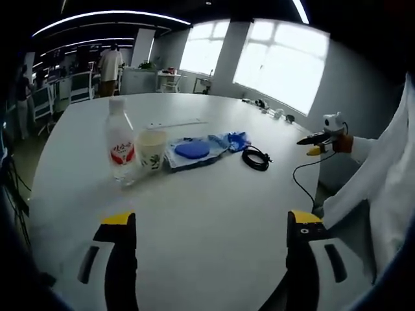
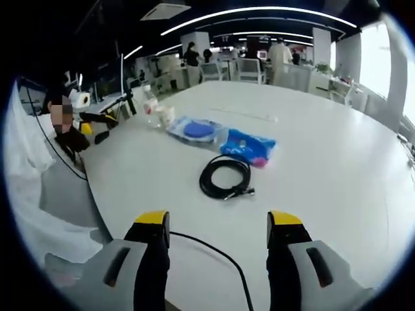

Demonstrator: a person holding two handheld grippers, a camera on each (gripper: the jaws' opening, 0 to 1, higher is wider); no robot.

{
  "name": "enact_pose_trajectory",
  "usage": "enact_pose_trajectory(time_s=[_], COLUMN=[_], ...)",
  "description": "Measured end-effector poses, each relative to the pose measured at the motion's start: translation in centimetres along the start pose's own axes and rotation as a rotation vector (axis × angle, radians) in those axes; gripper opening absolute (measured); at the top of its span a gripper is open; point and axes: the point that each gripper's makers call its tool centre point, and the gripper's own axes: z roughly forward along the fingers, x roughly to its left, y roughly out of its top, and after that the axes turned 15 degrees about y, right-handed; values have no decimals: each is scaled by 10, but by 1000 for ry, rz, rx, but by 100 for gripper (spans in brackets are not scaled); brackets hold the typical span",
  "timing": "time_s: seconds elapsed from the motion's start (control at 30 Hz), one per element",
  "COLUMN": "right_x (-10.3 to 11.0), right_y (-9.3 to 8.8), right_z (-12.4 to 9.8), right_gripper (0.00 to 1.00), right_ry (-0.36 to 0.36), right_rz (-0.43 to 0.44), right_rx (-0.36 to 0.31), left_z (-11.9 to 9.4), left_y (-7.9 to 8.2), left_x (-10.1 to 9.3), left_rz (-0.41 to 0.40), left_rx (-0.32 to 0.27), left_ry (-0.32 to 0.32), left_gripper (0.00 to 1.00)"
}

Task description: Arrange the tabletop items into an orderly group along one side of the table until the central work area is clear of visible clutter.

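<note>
Right gripper view — right hand-held gripper (image 2: 218, 227) agape, table (image 2: 337, 175) bare beyond, perhaps — left hand-held gripper (image 1: 211, 230) likewise.

— What's on the table (image 1: 214, 220)?
— In the left gripper view, a row: bottle (image 1: 120, 144) leftmost, cup (image 1: 152, 149) touching it, then pouch (image 1: 193, 151), packet (image 1: 233, 140), cable (image 1: 255, 158) rightmost.
— Spacing?
— Close together.

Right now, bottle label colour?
Red and white on the bottle; clearest in left gripper view.
</note>
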Motion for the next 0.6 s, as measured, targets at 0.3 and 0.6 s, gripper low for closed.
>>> enact_pose_trajectory(time_s=[0.3, 0.6], right_x=[-1, 6], right_y=[4, 7], right_z=[-1, 3], right_gripper=[59, 59], right_ry=[3, 16], right_rz=[-19, -27], right_rx=[11, 24], left_z=[-3, -3], left_y=[2, 4], left_x=[1, 2], left_rz=[4, 2], left_rx=[-10, -21], left_ry=[2, 4], left_gripper=[99, 98])
